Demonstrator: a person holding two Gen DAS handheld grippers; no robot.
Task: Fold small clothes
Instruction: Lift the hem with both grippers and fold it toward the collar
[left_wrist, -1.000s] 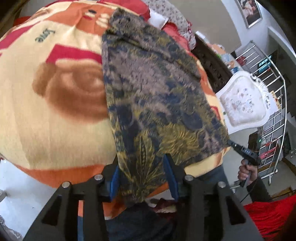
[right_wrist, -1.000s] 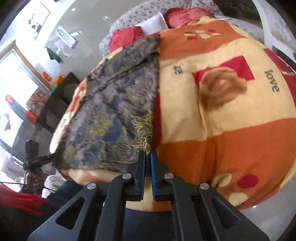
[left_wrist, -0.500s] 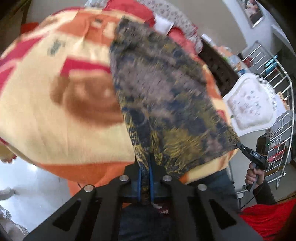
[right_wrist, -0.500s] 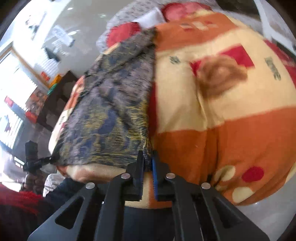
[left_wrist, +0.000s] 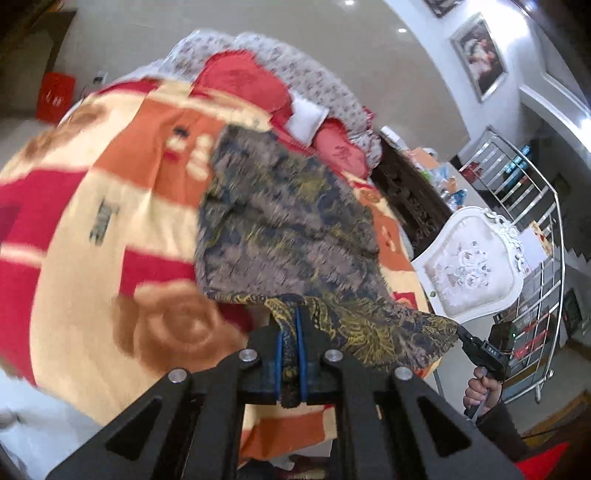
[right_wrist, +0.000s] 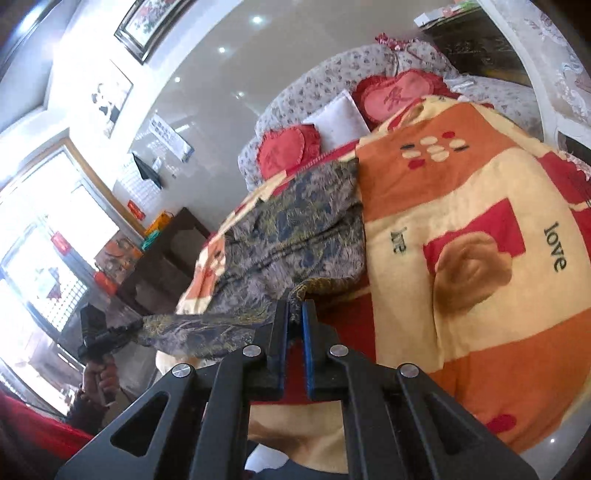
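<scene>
The left hand-held gripper (left_wrist: 290, 345) pinches the patterned garment's (left_wrist: 291, 221) near hem. The right hand-held gripper (right_wrist: 294, 325) clamps the other corner, lifted above the blanket (right_wrist: 461, 206).

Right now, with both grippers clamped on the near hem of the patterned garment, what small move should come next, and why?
Probably carry both corners forward toward the far edge. The left gripper and right gripper each pinch the patterned garment, its near hem lifted off the blanket while the far part lies flat.

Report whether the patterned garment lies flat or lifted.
Partly lifted: both grippers pinch the patterned garment's near hem above the blanket; its far end lies flat.
</scene>
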